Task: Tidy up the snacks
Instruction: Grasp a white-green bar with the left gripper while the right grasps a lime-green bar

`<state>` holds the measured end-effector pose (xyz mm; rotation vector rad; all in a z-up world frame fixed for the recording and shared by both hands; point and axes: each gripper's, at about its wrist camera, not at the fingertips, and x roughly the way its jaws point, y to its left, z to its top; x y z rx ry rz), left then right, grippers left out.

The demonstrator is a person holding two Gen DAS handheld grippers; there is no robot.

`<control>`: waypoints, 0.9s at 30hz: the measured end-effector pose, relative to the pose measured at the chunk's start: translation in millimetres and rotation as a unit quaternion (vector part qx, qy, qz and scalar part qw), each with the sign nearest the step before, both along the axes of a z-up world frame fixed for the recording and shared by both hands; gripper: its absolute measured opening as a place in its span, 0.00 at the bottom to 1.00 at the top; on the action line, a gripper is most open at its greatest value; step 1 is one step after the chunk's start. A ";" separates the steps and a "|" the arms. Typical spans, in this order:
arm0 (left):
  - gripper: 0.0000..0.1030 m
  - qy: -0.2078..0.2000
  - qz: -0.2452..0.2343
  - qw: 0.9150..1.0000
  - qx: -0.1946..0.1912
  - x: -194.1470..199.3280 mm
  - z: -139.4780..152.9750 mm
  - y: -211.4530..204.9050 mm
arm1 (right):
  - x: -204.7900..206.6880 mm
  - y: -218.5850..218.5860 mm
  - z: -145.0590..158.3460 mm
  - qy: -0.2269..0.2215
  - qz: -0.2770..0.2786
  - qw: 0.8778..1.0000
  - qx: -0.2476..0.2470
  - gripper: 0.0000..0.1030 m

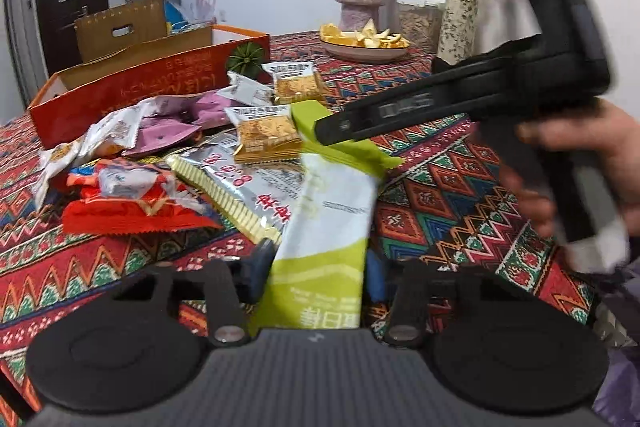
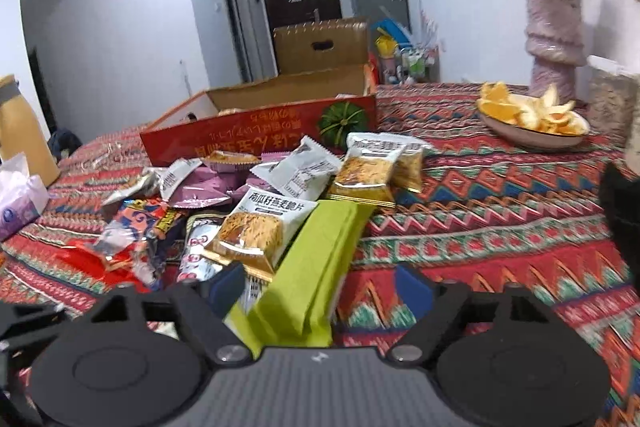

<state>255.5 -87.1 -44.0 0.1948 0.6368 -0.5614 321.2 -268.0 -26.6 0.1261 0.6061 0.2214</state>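
Your left tongs (image 1: 316,263) are spread on both sides of the white-and-green packet (image 1: 332,203), not pinching it. Your right tongs (image 2: 320,283) are spread around the green packet (image 2: 316,259). If you close too near an edge, the smooth film may slip out, or the tips may catch the gold cracker packet (image 2: 256,231) touching it. Both packets lie flat on the table (image 1: 460,195), beside the snack pile, near the red box (image 1: 132,95).

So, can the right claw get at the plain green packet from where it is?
Probably yes: the green packet already lies between the fingers of the open right claw, and nothing seems to lie over it.
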 end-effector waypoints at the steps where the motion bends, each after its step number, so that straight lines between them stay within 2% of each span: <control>1: 0.39 0.005 0.007 1.000 -0.005 -0.4 1.3 3.2 | 6.0 2.8 -2.0 0.004 0.003 1.000 -0.002 0.71; 2: 0.39 0.012 0.015 1.000 -0.011 -1.0 2.3 7.2 | 12.6 5.3 -4.6 0.007 0.007 1.000 -0.002 0.67; 3: 0.39 0.017 0.025 0.999 -0.016 -2.8 3.6 12.2 | 17.9 7.7 -7.0 0.013 0.010 1.000 -0.002 0.58; 5: 0.39 0.021 0.053 0.998 -0.023 -9.6 6.0 24.7 | 23.2 12.9 -11.5 0.020 0.020 1.000 -0.010 0.47; 10: 0.39 0.041 0.141 0.989 -0.024 -28.9 9.8 56.9 | 2.8 11.3 -12.5 0.019 0.024 0.999 -0.039 0.36; 14: 0.40 0.048 0.181 0.982 -0.030 -41.8 12.8 71.8 | -41.0 6.9 -9.7 0.025 0.027 0.997 -0.071 0.36; 15: 0.41 0.047 0.186 0.981 -0.030 -42.5 13.1 72.8 | -52.6 5.9 -8.6 0.029 0.030 0.997 -0.072 0.37; 17: 0.49 0.041 0.193 0.980 -0.031 -39.5 12.0 72.4 | -66.0 3.7 -6.0 0.035 0.033 0.997 -0.066 0.39; 19: 0.51 0.031 0.195 0.980 -0.029 -34.5 10.1 68.8 | -69.3 1.7 -5.4 0.029 0.037 0.998 -0.052 0.40; 20: 0.49 0.027 0.196 0.980 -0.021 -30.2 8.1 65.0 | -67.8 0.5 -6.5 0.031 0.036 0.998 -0.047 0.42; 21: 0.42 0.019 0.200 0.980 -0.011 -29.4 7.0 60.4 | -64.5 0.5 -7.8 0.029 0.031 0.998 -0.044 0.42; 22: 0.39 0.016 0.201 0.979 -0.005 -29.6 6.5 58.4 | -61.3 2.0 -8.9 0.026 0.027 0.998 -0.049 0.42; 23: 0.39 0.014 0.202 0.979 -0.003 -31.4 6.4 56.9 | -58.9 4.1 -9.1 0.025 0.026 0.998 -0.058 0.45; 24: 0.39 0.015 0.204 0.979 -0.005 -34.1 6.7 57.1 | -57.3 7.0 -9.1 0.025 0.029 0.997 -0.066 0.53; 26: 0.39 0.019 0.204 0.979 -0.014 -41.3 6.8 59.3 | -53.8 9.8 -11.9 0.020 0.039 0.997 -0.062 0.62; 27: 0.39 0.019 0.206 0.978 -0.016 -44.9 6.8 60.1 | -52.6 10.2 -13.1 0.016 0.038 0.997 -0.058 0.59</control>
